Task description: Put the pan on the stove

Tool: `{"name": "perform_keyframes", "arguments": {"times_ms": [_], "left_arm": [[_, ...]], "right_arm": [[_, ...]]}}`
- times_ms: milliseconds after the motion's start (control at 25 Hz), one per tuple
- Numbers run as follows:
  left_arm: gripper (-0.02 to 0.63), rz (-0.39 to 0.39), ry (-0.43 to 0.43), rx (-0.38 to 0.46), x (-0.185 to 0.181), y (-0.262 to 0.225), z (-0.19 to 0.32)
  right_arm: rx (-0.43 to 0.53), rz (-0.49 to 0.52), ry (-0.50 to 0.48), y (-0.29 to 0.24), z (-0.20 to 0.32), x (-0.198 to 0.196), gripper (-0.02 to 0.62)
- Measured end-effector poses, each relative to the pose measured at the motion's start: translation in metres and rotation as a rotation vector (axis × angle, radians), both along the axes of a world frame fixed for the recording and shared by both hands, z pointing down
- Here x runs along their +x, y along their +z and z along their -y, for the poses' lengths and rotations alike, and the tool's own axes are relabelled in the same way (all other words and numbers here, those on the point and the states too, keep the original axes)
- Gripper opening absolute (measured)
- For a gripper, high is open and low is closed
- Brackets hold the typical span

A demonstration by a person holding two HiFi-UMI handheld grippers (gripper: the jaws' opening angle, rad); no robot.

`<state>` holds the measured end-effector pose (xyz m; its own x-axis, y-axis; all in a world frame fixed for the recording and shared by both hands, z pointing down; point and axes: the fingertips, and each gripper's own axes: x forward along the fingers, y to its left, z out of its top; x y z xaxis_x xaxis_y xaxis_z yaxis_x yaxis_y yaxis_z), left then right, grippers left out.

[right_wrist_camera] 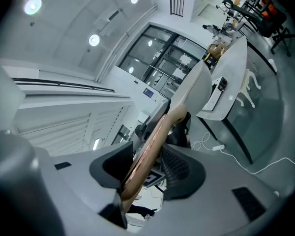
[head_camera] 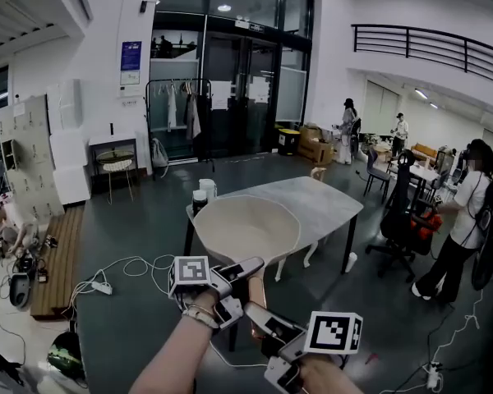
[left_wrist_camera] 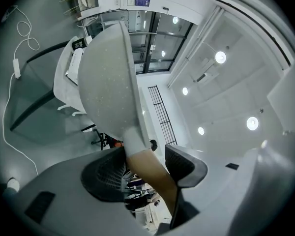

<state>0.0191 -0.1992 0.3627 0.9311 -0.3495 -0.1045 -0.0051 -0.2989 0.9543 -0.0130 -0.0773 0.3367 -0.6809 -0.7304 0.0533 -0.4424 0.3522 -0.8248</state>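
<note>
A cream pan [head_camera: 246, 228] with a brown handle [head_camera: 255, 300] hangs in the air in front of me, its bowl over the near end of a grey table [head_camera: 320, 203]. Both grippers grip the handle. My left gripper [head_camera: 248, 276] holds it close to the bowl, and my right gripper [head_camera: 260, 315] holds it nearer the end. In the left gripper view the pan's pale underside [left_wrist_camera: 108, 82] fills the middle and the handle [left_wrist_camera: 150, 171] runs between the pads. In the right gripper view the handle [right_wrist_camera: 150, 149] is clamped between the pads. No stove is in view.
Two cups [head_camera: 204, 194] stand on the table's left end. An office chair [head_camera: 403, 220] and a person [head_camera: 464, 220] are at the right. Cables [head_camera: 123, 271] lie on the floor at the left. More people stand far back by boxes [head_camera: 316, 148].
</note>
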Motion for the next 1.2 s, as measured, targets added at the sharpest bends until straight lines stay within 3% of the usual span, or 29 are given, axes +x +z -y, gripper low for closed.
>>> {"name": "perform_keyframes", "arguments": {"times_ms": [560, 800, 1200], "left_arm": [[0.259, 0.002, -0.07, -0.04, 0.049, 0.004, 0.137], [0.258, -0.016, -0.122, -0.039, 0.055, 0.012, 0.178], [0.258, 0.006, -0.161, -0.049, 0.053, 0.023, 0.226]], "right_arm": [[-0.025, -0.033, -0.048, 0.003, 0.138, 0.061, 0.196], [-0.013, 0.003, -0.094, 0.007, 0.176, 0.07, 0.196], [-0.001, -0.022, -0.141, 0.018, 0.226, 0.075, 0.196]]}}
